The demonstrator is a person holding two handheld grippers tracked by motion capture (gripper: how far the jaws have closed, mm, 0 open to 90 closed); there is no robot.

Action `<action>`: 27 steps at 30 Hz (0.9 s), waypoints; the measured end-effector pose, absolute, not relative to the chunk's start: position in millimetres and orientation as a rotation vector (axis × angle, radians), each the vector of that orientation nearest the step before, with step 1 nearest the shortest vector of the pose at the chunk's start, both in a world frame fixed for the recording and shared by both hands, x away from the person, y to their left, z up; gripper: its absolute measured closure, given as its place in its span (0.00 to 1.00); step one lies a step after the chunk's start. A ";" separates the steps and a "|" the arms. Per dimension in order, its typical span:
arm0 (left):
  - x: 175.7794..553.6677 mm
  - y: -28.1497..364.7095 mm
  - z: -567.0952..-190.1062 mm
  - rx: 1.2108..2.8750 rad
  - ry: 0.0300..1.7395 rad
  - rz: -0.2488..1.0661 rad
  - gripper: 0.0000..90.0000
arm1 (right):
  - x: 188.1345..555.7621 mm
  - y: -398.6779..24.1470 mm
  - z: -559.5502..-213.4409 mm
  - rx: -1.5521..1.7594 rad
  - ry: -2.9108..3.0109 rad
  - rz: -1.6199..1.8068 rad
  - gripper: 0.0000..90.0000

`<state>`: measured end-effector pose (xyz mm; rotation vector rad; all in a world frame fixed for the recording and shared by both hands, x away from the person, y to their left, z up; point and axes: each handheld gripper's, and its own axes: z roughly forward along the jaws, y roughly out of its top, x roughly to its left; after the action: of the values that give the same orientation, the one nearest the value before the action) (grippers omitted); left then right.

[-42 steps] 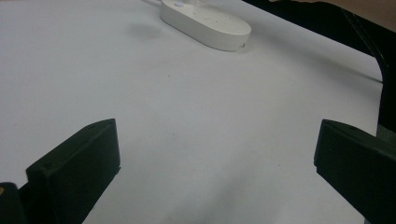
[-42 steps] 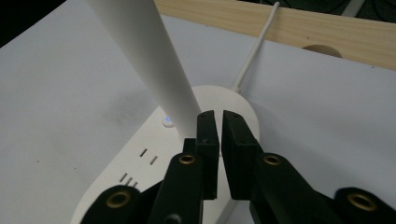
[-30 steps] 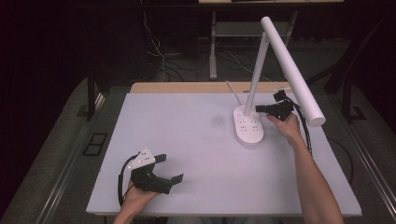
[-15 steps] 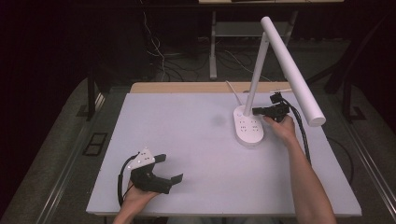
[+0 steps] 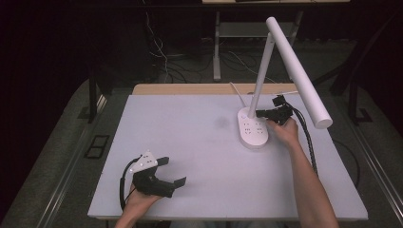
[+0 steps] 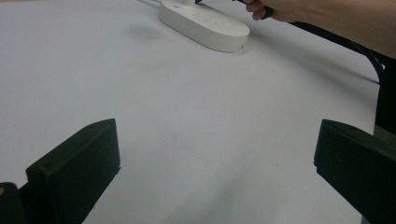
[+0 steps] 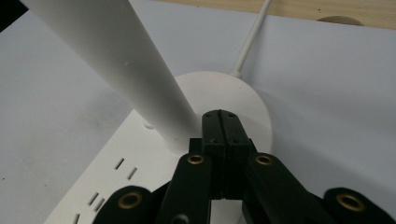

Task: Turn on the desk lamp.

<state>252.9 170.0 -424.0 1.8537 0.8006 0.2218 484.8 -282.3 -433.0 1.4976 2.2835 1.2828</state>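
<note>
A white desk lamp stands at the back right of the table, with an oval base point(image 5: 253, 129) that carries socket slots, a slanted stem point(image 5: 261, 78) and a long bar head point(image 5: 297, 69). My right gripper point(image 5: 259, 113) is shut with nothing between its jaws. In the right gripper view its closed tips point(image 7: 220, 123) sit just over the round end of the base point(image 7: 247, 93), right beside the foot of the stem point(image 7: 116, 60); whether they touch I cannot tell. My left gripper point(image 5: 174, 171) rests open near the front left edge, jaws wide apart point(image 6: 217, 172) over bare table.
The lamp's white cable point(image 7: 252, 37) runs from the base toward the wooden back edge point(image 5: 190, 89). The bar head overhangs my right forearm point(image 5: 304, 175). The left gripper view has the lamp base point(image 6: 205, 29) and the right hand point(image 6: 299, 9) far off. White tabletop point(image 5: 190, 133) lies between the grippers.
My right gripper has edged slightly left, closer to the foot of the lamp stem. The left gripper has stayed where it was.
</note>
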 end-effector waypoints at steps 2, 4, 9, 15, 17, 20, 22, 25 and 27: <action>252.9 170.0 -423.9 1.853 0.801 0.221 0.00 | 483.6 -282.0 -433.0 1.497 2.274 1.282 1.00; 253.3 170.2 -424.1 1.855 0.801 0.221 0.00 | 483.5 -283.4 -433.0 1.515 2.274 1.291 1.00; 254.0 170.4 -424.4 1.855 0.802 0.221 0.00 | 482.6 -286.1 -431.5 1.524 2.266 1.292 1.00; 253.9 170.5 -424.4 1.854 0.804 0.221 0.00 | 480.2 -290.9 -427.8 1.519 2.260 1.316 1.00; 253.8 170.4 -424.4 1.852 0.804 0.223 0.00 | 478.9 -291.7 -424.8 1.518 2.262 1.320 1.00; 253.7 170.3 -424.3 1.855 0.803 0.223 0.00 | 476.4 -292.9 -419.9 1.506 2.265 1.319 1.00; 253.5 170.1 -424.2 1.855 0.803 0.224 0.00 | 474.3 -293.7 -416.0 1.495 2.261 1.322 1.00; 253.2 169.7 -423.9 1.853 0.803 0.225 0.00 | 470.8 -294.8 -409.7 1.473 2.263 1.325 1.00; 253.1 169.5 -423.9 1.854 0.802 0.225 0.00 | 468.7 -295.8 -406.1 1.457 2.263 1.326 1.00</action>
<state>253.1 169.5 -423.9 1.8538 0.8019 0.2251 468.7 -295.8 -406.1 1.4569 2.2626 1.3257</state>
